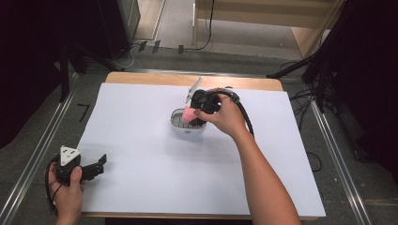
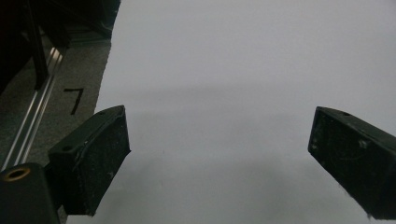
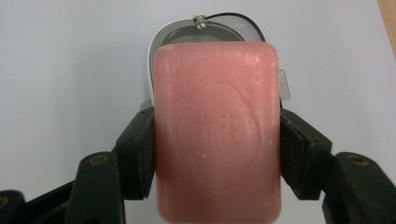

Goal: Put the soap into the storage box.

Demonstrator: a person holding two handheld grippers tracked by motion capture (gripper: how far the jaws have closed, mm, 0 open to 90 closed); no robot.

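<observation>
A: Where does the white sheet (image 1: pixel 141 178) carry things?

B: The soap dish (image 1: pixel 177 123) sits just past its middle, and the right gripper (image 1: pixel 195 117) hangs directly over it, jaws clamped on the pink soap bar (image 3: pixel 217 140) across its short sides.

A: So its long axis?

B: It runs along the jaws, toward the dish below.

A: And the left gripper (image 2: pixel 219 154)?

B: Spread wide with nothing between its jaws, at the near left corner, well apart.

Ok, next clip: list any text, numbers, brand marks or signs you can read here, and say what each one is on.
"7": black mark on the grey floor left of the table's white sheet, in the left gripper view; the same mark sits on the floor in the high view.
Embossed emblem on the pink soap bar clamped in the right gripper: large characters and a small line beneath, too faint to read.
No other text.
</observation>
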